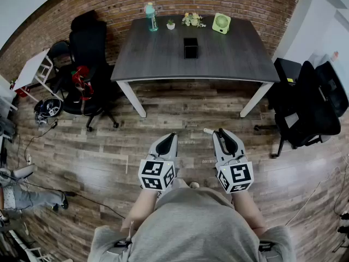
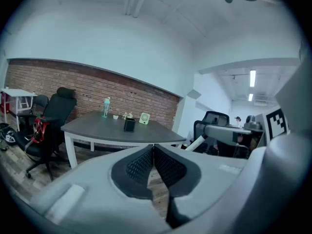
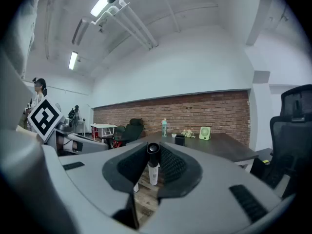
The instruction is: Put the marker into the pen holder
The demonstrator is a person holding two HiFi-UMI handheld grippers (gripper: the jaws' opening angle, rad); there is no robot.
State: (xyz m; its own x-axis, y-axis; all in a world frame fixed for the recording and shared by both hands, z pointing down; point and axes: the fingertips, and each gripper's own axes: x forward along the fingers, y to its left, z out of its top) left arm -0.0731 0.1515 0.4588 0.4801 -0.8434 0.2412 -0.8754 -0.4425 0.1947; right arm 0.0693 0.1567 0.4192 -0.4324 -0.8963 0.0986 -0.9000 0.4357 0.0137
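1. The marker [image 3: 153,167] has a white barrel and a black cap. I judge it light, stiff and fairly smooth. It is not fragile, but it could swivel or slide between the pads if the grip is slack.
2. The sensible hold is probably across the barrel near its middle. That leaves one end free to go into the holder's opening first.
3. The right gripper [image 3: 153,152] is clamped on that marker. In the right gripper view, near the centre of the frame, the ribbed pads close on it from both sides, only as far apart as its width. The black cap sits at the jaw tips and the white barrel runs down the frame below it.
4. In the head view a white end of the marker [image 1: 209,131] pokes out just left of the right gripper [image 1: 222,136], in the lower middle of the frame.
5. The left gripper [image 1: 169,141] has its jaws together. In the left gripper view the two dark pads meet in a line at centre frame with nothing between them.
6. The marker hangs over the wooden floor [image 1: 163,119], well apart from the pen holder [image 1: 190,47]. The holder is a small black box on the dark table [image 1: 142,59] at the upper middle of the head view.
7. The same pen holder [image 3: 180,140] shows just right of centre in the right gripper view, beyond the jaws. I judge that the carry to the table is not yet done.
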